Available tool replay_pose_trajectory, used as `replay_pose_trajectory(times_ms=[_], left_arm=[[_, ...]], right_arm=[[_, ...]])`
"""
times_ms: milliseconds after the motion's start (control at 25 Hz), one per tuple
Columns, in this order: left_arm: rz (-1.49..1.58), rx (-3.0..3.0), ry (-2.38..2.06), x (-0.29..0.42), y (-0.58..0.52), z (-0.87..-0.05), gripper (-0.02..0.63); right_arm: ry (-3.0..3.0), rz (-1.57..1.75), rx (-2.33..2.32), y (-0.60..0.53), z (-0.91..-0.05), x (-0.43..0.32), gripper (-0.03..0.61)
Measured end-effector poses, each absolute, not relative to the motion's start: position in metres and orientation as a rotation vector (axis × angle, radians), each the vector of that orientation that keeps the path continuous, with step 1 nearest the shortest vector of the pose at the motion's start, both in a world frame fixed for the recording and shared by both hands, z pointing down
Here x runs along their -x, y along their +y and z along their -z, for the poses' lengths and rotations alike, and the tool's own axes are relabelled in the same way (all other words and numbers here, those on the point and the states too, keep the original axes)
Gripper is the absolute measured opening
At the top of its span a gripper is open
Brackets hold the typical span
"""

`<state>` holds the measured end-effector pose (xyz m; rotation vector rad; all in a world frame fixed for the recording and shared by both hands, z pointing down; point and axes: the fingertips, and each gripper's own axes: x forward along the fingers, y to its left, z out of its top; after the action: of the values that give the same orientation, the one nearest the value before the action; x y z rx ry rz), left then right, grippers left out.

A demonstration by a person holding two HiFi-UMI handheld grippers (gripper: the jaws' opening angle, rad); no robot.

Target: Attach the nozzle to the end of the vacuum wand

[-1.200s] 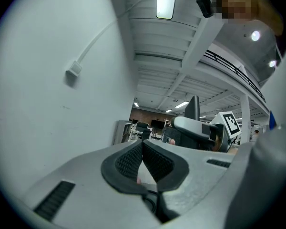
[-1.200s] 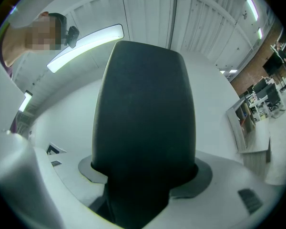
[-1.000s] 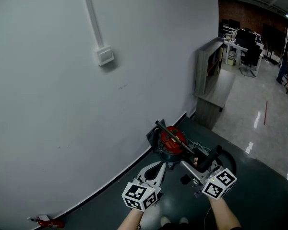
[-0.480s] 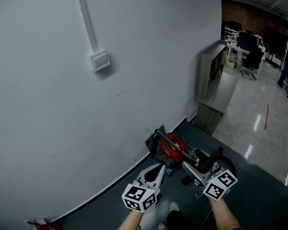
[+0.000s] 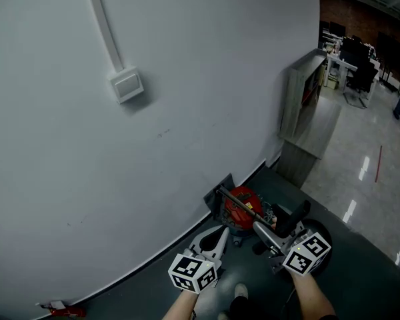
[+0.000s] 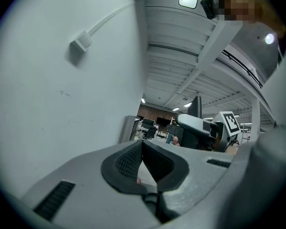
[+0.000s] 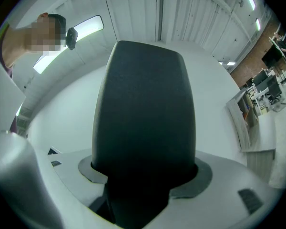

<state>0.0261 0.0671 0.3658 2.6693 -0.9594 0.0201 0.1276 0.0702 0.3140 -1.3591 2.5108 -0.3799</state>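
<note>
A red vacuum cleaner (image 5: 239,204) sits on the dark floor against the white wall. Its dark wand (image 5: 243,206) lies slanted across it. My right gripper (image 5: 273,232) is shut on a black nozzle (image 5: 292,219), held a little this side of the vacuum. In the right gripper view the nozzle (image 7: 145,109) fills the middle, clamped between the jaws of the right gripper (image 7: 145,173). My left gripper (image 5: 217,237) is shut and empty, left of the right one. In the left gripper view the left gripper (image 6: 143,149) has its pads together, with the nozzle (image 6: 196,109) beyond it.
The white wall (image 5: 153,145) carries a switch box (image 5: 127,85) and a conduit. A grey cabinet (image 5: 305,112) stands past the vacuum. Loose cable (image 5: 268,212) lies beside the vacuum. A small red object (image 5: 61,309) lies at the wall's foot, lower left. My shoe (image 5: 241,290) shows below.
Both grippers have moved forward toward the red vacuum, and the wall box has slid left and down in the head view. Both grips look the same.
</note>
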Motion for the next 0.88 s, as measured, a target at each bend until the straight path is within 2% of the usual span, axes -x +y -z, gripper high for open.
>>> replay_pose_trajectory(times_ms=[880], left_arm=[[-0.062,-2.584,-1.086,-0.043,-0.025,-0.383,0.006]], right_arm=[[2.551,0.479,1.233,-0.031,-0.331,-0.146,0.328]])
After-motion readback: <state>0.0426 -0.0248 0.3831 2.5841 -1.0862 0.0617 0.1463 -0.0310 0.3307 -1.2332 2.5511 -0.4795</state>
